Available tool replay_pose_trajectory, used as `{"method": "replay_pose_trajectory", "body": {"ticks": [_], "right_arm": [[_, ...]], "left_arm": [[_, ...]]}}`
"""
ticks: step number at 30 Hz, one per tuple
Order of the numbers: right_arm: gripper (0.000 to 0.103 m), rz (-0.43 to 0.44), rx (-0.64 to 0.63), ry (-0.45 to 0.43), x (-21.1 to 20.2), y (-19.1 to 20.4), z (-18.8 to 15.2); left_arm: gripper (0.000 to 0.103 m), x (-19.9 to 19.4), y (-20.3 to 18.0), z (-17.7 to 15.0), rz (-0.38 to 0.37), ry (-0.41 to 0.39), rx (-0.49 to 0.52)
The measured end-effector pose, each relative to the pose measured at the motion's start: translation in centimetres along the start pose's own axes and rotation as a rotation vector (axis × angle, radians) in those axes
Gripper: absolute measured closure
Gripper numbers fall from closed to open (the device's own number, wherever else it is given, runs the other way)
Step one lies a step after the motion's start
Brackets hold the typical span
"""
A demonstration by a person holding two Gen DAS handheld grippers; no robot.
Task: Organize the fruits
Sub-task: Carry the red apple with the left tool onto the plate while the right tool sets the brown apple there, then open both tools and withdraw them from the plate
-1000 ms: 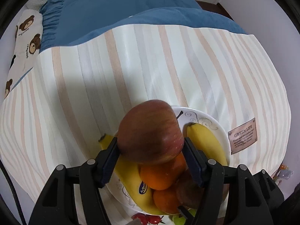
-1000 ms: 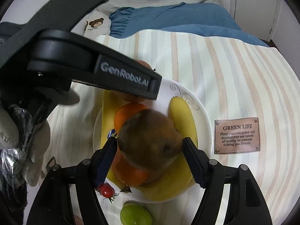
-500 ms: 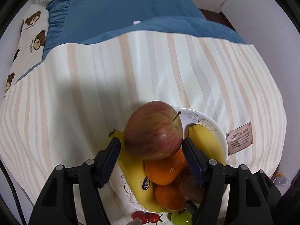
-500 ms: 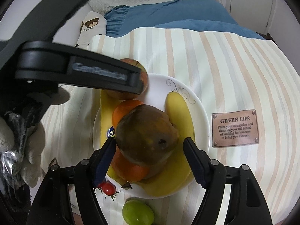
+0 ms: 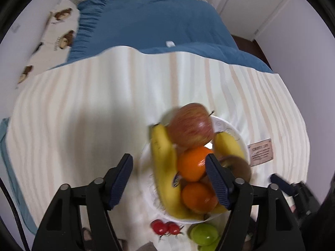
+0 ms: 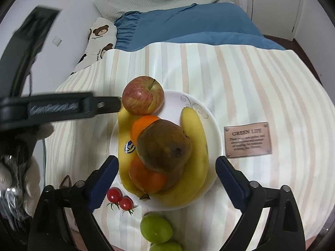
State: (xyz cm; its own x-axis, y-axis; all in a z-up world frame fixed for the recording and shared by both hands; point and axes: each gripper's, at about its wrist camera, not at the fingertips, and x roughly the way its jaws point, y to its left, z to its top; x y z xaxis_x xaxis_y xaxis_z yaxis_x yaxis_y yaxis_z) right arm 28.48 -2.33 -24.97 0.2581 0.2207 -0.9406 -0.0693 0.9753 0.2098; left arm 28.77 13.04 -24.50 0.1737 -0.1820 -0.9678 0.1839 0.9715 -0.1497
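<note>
A white plate (image 6: 211,117) (image 5: 235,131) on the striped cloth holds two bananas (image 6: 196,146) (image 5: 163,159), oranges (image 6: 142,127) (image 5: 193,163), a red apple (image 6: 143,98) (image 5: 190,125) at its far edge and a brown pear (image 6: 163,144) on top. My left gripper (image 5: 169,179) is open and empty, back from the plate on its left side. It shows in the right wrist view (image 6: 62,106) beside the apple. My right gripper (image 6: 166,179) is open and empty above the plate's near side, jaws either side of the pear and apart from it.
Two cherry tomatoes (image 6: 120,199) (image 5: 165,227) and green fruits (image 6: 156,228) (image 5: 204,234) lie on the cloth in front of the plate. A brown "GREEN LIFE" label (image 6: 248,139) is sewn to the right. A blue duvet (image 6: 188,25) and bear pillow (image 6: 98,39) lie beyond.
My left gripper let go of the apple, which now rests at the plate's far edge, and drew back left. My right gripper opened and released the pear onto the pile.
</note>
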Motion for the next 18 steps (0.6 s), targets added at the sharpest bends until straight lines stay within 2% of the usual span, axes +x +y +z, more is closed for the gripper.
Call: {"method": "replay_pose_trajectory", "body": {"ticks": [2,4,6,9,18], "right_arm": [[0.005,-0.031,-0.003,-0.009,-0.7,0.0,-0.4],[0.005,-0.043,0.000,-0.013,-1.4,-0.1,-0.8],[0.005,-0.058,0.000,-0.017,-2.0,-0.3,-1.3],[0.004,-0.090,-0.007,-0.032,-3.0,-0.3,-2.3],[0.003,-0.112,-0.035,-0.074,-5.3,0.5,-4.1]], "left_arm": [[0.016,-1.0,0.4,-1.5,0.046,-0.037,0.007],[0.015,-1.6,0.6,-2.7,0.076,-0.054,0.007],[0.005,-2.1,1.1,-4.1,0.095,-0.065,-0.003],[0.005,-2.9,1.7,-6.1,0.107,-0.083,-0.025],[0.005,-6.2,1.2,-10.4,0.139,-0.166,-0.068]]}}
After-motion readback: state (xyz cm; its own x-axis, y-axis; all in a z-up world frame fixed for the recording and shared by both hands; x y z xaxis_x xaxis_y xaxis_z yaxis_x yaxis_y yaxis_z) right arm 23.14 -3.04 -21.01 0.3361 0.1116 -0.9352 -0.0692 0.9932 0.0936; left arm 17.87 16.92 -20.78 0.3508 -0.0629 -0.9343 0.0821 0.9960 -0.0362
